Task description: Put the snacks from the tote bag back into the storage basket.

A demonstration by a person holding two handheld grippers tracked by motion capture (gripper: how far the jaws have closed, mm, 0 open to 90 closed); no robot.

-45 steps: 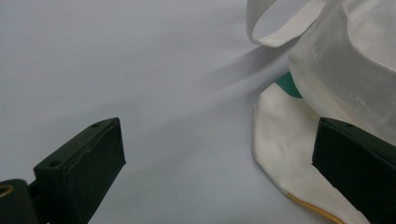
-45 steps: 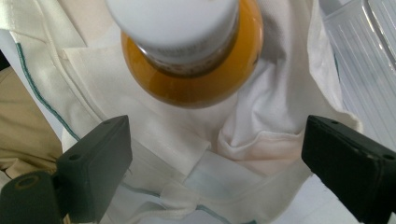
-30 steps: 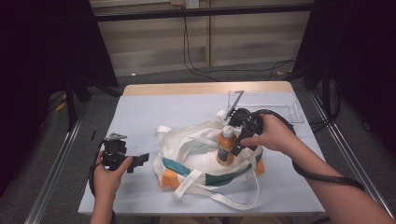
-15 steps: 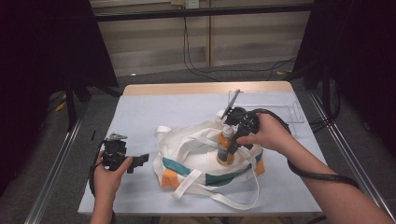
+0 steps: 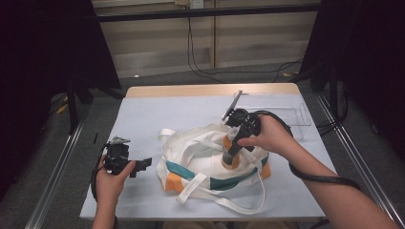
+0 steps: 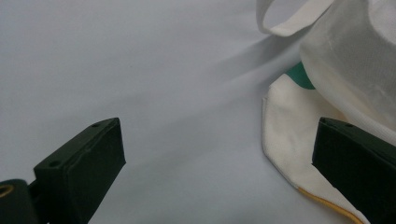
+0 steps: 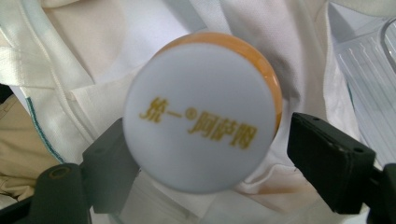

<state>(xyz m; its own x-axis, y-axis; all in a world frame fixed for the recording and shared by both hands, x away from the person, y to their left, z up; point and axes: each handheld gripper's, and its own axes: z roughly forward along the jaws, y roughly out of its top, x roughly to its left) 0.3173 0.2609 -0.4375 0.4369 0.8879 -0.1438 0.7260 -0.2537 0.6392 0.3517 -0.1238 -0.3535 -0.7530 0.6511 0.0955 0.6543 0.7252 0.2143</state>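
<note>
Grey table (image 5: pixel 143 119) is carrying a white tote bag (image 5: pixel 200 164) with teal and orange trim, slumped near the middle; a clear plastic tray (image 5: pixel 298 114) is sitting at the far right edge, apart from the bag.

Right claw (image 5: pixel 229 155) is pointing down over the bag, with the orange bottle (image 5: pixel 230 152) standing upright in the bag's opening. Right gripper view: the bottle (image 7: pixel 205 112) is showing its white cap with gold lettering, sitting between the two black jaws. Left jaw is looking tight against the bottle's side; right jaw is standing a small gap off the cap's rim. So the jaws are partly closed around it, not yet clamping. They have just been closing, with the bottle between them.

Versus a second ago: the right hand is sitting slightly lower and closer over the bottle; the bottle is staying in the same spot in the bag, upright. The bag's shape and straps are looking unchanged.

Left claw (image 5: pixel 143 164) is resting low at the table's near left, just beside the bag's corner, same place as before. Left gripper view: claw (image 6: pixel 215 163) jaws are standing wide apart, nothing between them but bare table and the bag's edge (image 6: pixel 289 121).
</note>
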